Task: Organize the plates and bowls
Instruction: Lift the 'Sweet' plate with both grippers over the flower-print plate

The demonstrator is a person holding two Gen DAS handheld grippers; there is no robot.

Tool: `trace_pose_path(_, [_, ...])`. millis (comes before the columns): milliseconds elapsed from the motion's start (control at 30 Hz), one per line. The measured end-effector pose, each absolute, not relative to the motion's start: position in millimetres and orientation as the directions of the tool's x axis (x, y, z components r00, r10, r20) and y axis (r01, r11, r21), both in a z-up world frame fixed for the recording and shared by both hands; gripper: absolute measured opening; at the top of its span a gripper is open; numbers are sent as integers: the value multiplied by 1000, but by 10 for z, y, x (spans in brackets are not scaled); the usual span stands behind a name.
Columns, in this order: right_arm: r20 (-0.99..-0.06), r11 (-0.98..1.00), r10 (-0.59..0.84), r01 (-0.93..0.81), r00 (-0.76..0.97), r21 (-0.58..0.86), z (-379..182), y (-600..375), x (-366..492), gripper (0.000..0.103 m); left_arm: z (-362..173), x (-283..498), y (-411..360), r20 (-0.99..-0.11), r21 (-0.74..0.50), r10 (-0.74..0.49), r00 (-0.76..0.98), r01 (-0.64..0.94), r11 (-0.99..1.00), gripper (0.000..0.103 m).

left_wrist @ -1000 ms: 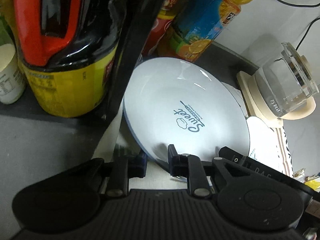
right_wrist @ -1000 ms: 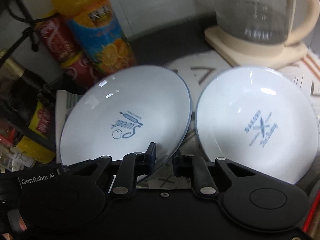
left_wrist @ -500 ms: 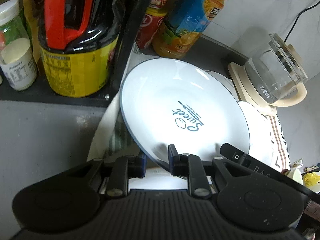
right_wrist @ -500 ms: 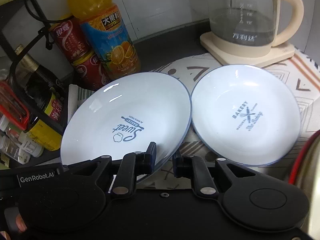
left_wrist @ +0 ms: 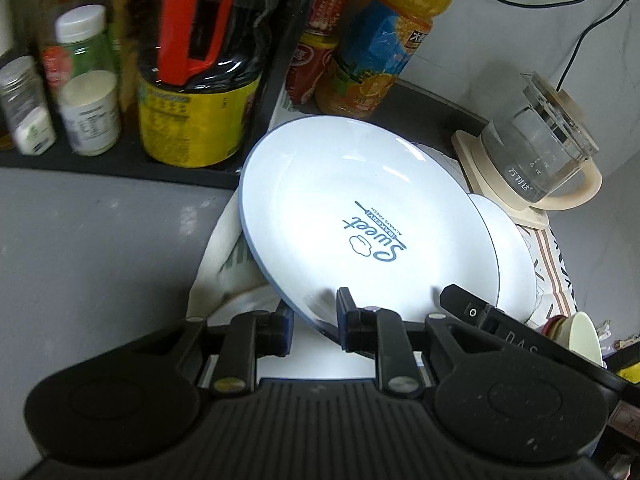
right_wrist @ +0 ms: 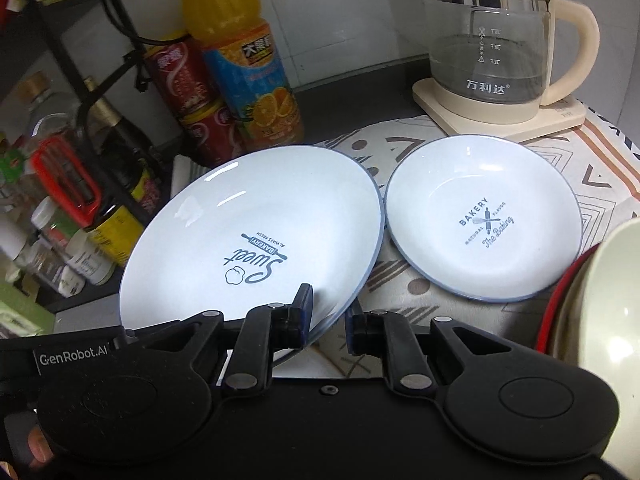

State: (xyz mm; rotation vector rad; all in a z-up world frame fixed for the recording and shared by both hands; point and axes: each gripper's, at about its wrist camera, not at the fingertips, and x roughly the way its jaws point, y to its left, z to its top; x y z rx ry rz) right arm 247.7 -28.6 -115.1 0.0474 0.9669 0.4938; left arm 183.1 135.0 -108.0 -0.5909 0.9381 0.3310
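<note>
A large white plate with a blue rim and the word "Sweet" (left_wrist: pixel 360 216) is held tilted above the cloth; it also shows in the right wrist view (right_wrist: pixel 256 236). My left gripper (left_wrist: pixel 314 326) is shut on its near rim. My right gripper (right_wrist: pixel 330 322) is shut on the same plate's near right rim. A smaller white "Bakery" plate (right_wrist: pixel 484 216) lies flat on the patterned cloth (right_wrist: pixel 600 176) to the right; its edge shows behind the big plate in the left wrist view (left_wrist: pixel 512 256).
A glass kettle (right_wrist: pixel 492 44) on a cream base stands at the back right. An orange juice bottle (right_wrist: pixel 244 64), red cans (right_wrist: pixel 188 92) and a black rack with sauce bottles (left_wrist: pixel 196 80) stand at the left. A cream bowl (right_wrist: pixel 600 320) is at the near right.
Both grippers have drawn back and up with the "Sweet" plate, away from the bottles and rack. The "Bakery" plate has stayed on the cloth.
</note>
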Motion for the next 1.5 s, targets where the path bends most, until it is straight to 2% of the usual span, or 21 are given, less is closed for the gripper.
trace_pose_path(500, [-768,854,466,-450,439,261,-1032,-607,1903,16,-965,1132,918,-827,-323,62,558,-563,761,20])
trace_pose_path(867, [-779,842,460,-487,425,232,-1066,-882,1526,16,-1029,728,643,-837,-344,54,545,-601,722,20])
trace_pose_path(1500, [-808,840,423,-512,410,181,-1120,-1034,1339,16,-1198,503,555,-846,-386,17,533,-633,671,20])
